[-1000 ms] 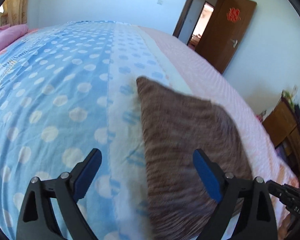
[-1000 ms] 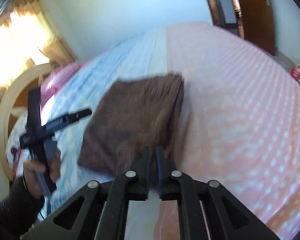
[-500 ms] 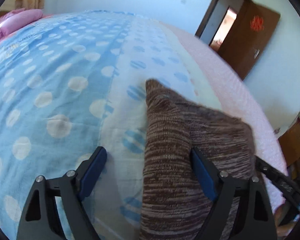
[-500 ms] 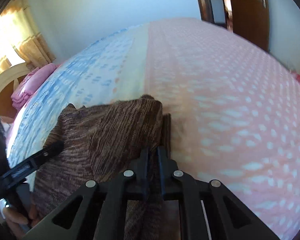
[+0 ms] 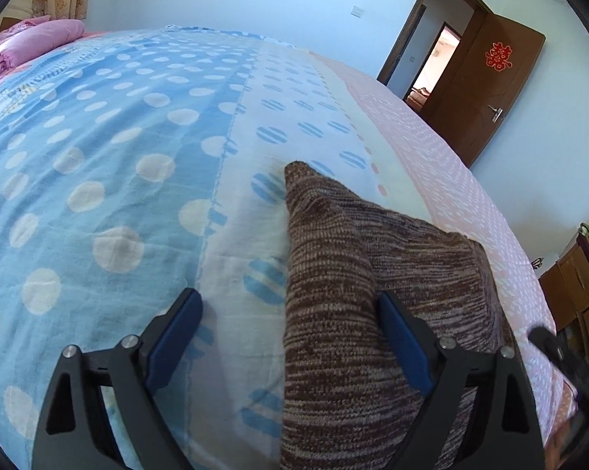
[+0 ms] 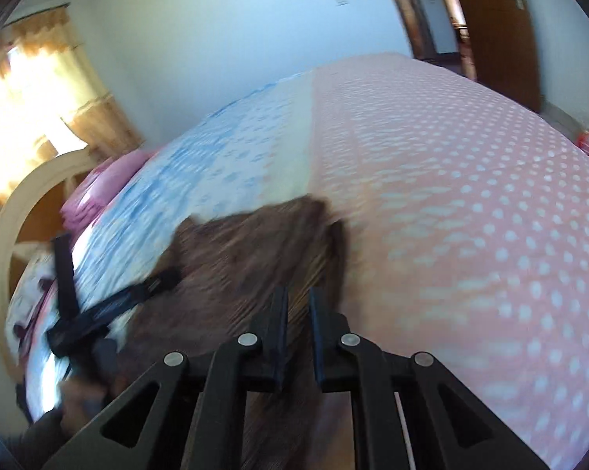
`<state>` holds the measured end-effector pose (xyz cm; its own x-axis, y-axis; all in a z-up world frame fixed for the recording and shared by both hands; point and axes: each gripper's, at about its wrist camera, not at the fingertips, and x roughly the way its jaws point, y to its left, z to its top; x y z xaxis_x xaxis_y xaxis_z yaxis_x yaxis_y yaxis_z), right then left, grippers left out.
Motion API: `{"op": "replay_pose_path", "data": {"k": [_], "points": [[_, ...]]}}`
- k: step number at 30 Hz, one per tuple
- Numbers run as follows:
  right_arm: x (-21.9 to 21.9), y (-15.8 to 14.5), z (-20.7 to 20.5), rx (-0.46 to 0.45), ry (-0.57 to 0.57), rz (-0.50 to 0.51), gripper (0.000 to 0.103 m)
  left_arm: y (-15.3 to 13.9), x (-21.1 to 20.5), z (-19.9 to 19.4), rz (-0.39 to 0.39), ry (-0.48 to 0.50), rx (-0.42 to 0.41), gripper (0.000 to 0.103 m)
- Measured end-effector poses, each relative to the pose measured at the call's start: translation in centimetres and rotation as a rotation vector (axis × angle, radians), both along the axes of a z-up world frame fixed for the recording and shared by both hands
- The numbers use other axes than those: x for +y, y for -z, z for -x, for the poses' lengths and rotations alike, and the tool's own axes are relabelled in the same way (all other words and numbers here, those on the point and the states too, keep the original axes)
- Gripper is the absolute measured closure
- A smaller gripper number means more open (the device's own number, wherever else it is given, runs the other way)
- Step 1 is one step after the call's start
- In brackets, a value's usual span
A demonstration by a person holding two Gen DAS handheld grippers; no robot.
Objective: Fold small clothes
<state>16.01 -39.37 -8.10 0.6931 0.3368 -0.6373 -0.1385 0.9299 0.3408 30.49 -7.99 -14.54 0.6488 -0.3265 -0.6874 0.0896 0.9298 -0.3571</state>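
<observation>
A brown knitted garment (image 5: 345,305) lies folded on the bed, a raised fold running along its left side. My left gripper (image 5: 290,313) is open, low over the bed, its jaws straddling the garment's left edge. In the right wrist view the garment (image 6: 235,258) is blurred. My right gripper (image 6: 298,305) is nearly closed over the garment's near right part, with cloth showing between the narrow jaws. The left gripper (image 6: 98,309) shows there at the left.
The bed cover is blue with white dots (image 5: 98,156) on the left and pink with dots (image 6: 470,196) on the right. A pink quilt (image 5: 24,43) lies at the head. A brown door (image 5: 490,86) stands open; wooden furniture (image 5: 572,290) is beside the bed.
My left gripper has come down low and closer to the garment's left edge. My right gripper has swung, its view now blurred, with its jaws slightly parted.
</observation>
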Motion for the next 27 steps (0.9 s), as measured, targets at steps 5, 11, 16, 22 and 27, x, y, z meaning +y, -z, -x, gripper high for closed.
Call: {"op": "replay_pose_path", "data": {"k": [5,11,16,22,27], "points": [[4.1,1.1,6.0,0.052,-0.182,0.075,0.094,0.0,0.0,0.0,0.011,0.011,0.000,0.005],[3.6,2.7,8.6,0.142,-0.140,0.144,0.094,0.0,-0.7,0.0,-0.029,0.063,0.008,0.000],[2.2,0.3,9.5,0.123,-0.076,0.108,0.090,-0.2,-1.1,1.2,-0.119,0.146,0.011,0.000],[-0.3,-2.7,5.5,-0.025,0.073,-0.072,0.029,-2.4,-0.3,1.4,-0.031,0.154,0.030,0.000],[-0.6,-0.5,-1.4,0.029,0.105,-0.070,0.029,-0.8,-1.1,-1.9,0.034,0.124,0.129,0.001]]}}
